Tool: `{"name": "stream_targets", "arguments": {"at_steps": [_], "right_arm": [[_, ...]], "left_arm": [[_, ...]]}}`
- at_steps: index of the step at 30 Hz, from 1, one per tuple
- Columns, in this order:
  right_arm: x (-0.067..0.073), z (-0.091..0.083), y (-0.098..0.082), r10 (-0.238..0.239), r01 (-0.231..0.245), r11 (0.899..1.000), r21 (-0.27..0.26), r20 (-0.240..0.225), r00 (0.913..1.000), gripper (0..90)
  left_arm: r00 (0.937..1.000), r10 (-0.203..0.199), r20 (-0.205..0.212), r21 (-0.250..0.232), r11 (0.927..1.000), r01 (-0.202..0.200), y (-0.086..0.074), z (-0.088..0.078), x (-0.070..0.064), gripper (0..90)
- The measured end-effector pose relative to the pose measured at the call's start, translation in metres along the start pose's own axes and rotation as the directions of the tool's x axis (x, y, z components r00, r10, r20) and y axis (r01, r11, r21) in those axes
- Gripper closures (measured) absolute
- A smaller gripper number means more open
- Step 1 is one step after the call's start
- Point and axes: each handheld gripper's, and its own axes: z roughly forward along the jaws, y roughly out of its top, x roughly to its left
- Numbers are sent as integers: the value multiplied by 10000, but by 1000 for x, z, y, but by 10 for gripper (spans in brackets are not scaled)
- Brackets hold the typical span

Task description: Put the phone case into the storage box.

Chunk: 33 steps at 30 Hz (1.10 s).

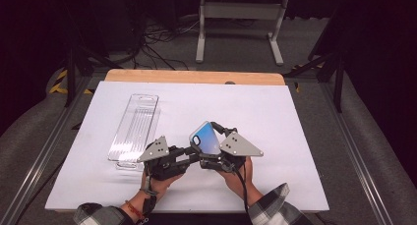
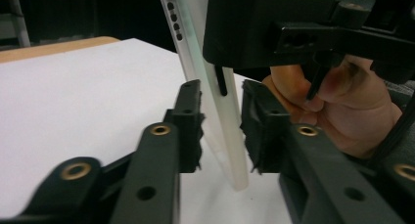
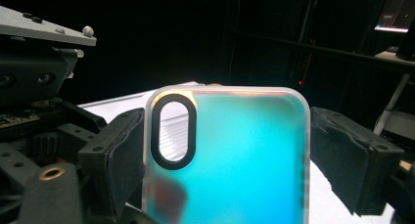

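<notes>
A phone case (image 1: 205, 136) with a shiny blue-green back and a black-ringed camera cutout is held up over the white table (image 1: 275, 112), between both grippers. In the right gripper view the case (image 3: 235, 160) faces me, and my right gripper (image 3: 227, 155) is shut across its width, one pad on each long edge. In the left gripper view I see the case (image 2: 188, 38) edge-on, thin and milky, tilted between the pads. My left gripper (image 2: 220, 121) has its jaws shut on the case's two faces near the lower end. From above, the left gripper (image 1: 194, 154) comes in from the left and the right gripper (image 1: 212, 144) from the right.
A long clear plastic tray (image 1: 135, 126) lies on the left part of the table. The wooden board's edge (image 1: 196, 76) shows at the back. A white metal stand (image 1: 241, 18) and cables are on the floor beyond. The person's hands rest near the front edge.
</notes>
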Motion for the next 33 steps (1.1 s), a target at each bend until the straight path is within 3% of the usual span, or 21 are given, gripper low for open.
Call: {"name": "stream_targets", "arguments": {"at_steps": [7, 13, 21, 25, 33], "right_arm": [[3, -2, 0, -41, 46, 9997, -228, 195, 9998, 171], [6, -3, 0, -242, 249, 9994, -241, 296, 9993, 171], [8, -7, 1, -280, 286, 9992, -295, 221, 9994, 167], [6, -10, 1, -169, 169, 9995, -273, -23, 9999, 159], [4, -13, 1, -216, 214, 9995, -235, -61, 9997, 129]], "left_arm": [[9998, -80, -202, -162, 9998, 77, 0, -2, 2, 809], [9996, 176, -199, 10, 9998, -175, 1, -4, 1, 815], [9971, 749, -114, 212, 9970, -746, 5, -6, -1, 820], [9937, 1105, -185, 352, 9933, -1098, 7, -8, -3, 821], [9871, 1557, -378, 460, 9870, -1539, 10, -12, -2, 822]]}}
